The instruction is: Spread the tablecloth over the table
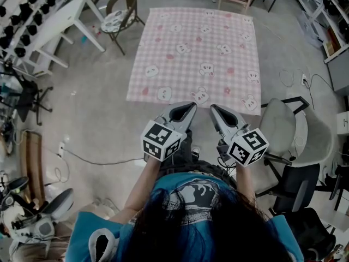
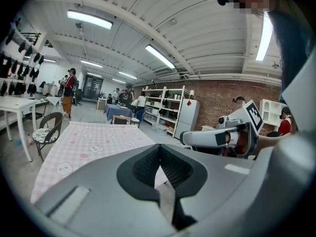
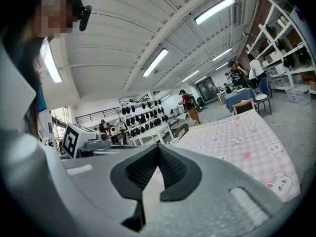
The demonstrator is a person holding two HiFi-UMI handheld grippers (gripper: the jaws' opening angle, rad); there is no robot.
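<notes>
The grey concrete floor [image 1: 92,113] fills most of the head view. In the middle of it the tablecloth [image 1: 199,53], pink-checked with small animal faces, lies spread flat and smooth, squared up in front of the person; it hides whatever it rests on. A white table [image 1: 60,21] stands well off to the left, with a round-seated chair [image 1: 121,12] just beside the cloth's far left corner. A grey office chair [image 1: 283,130] sits near the cloth's near right corner.

The left gripper [image 1: 191,106] and the right gripper [image 1: 212,108] are held side by side, close together, with their tips at the middle of the cloth's near edge. Each has its jaws pressed together (both gripper views show the dark pads meeting in a thin line). Whether a hem is pinched between them cannot be made out. Behind the jaws, each gripper carries its marker cube, left [image 1: 161,141] and right [image 1: 248,146].
</notes>
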